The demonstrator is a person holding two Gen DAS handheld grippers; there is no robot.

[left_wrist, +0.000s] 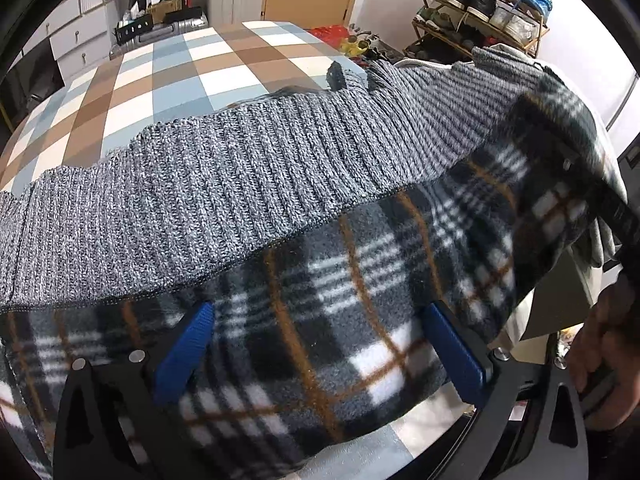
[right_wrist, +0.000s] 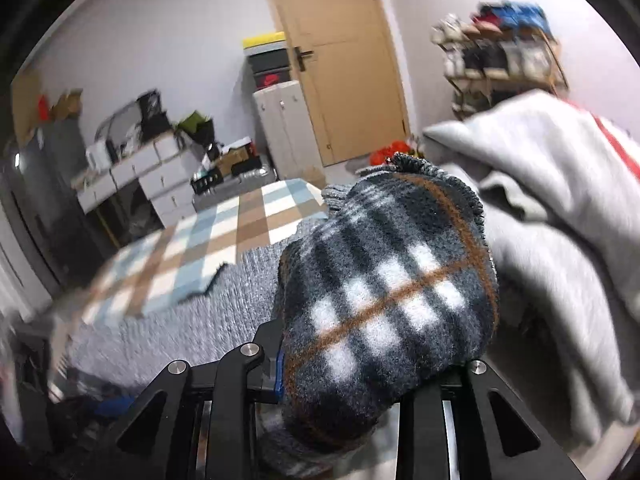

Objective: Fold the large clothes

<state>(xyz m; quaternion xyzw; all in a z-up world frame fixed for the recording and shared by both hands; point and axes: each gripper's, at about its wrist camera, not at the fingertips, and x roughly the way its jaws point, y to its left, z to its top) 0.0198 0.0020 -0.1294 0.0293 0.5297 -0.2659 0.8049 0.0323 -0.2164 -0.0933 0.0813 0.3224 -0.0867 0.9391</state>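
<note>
We are mid-fold: our right gripper [right_wrist: 376, 376] pinches the plaid-lined grey garment [left_wrist: 280, 184] draped over the checked bed [left_wrist: 192, 68], our left gripper [left_wrist: 316, 344] gapes empty above its near hem, which it must next regrasp.

The garment [left_wrist: 280, 208] lies across the bed [left_wrist: 168, 76], under and ahead of the left claw [left_wrist: 316, 344]; a bunched part sits in the right claw [right_wrist: 384, 360], with a heap of clothes [right_wrist: 560, 200] to its right and a shoe rack [right_wrist: 500, 56] beyond
</note>
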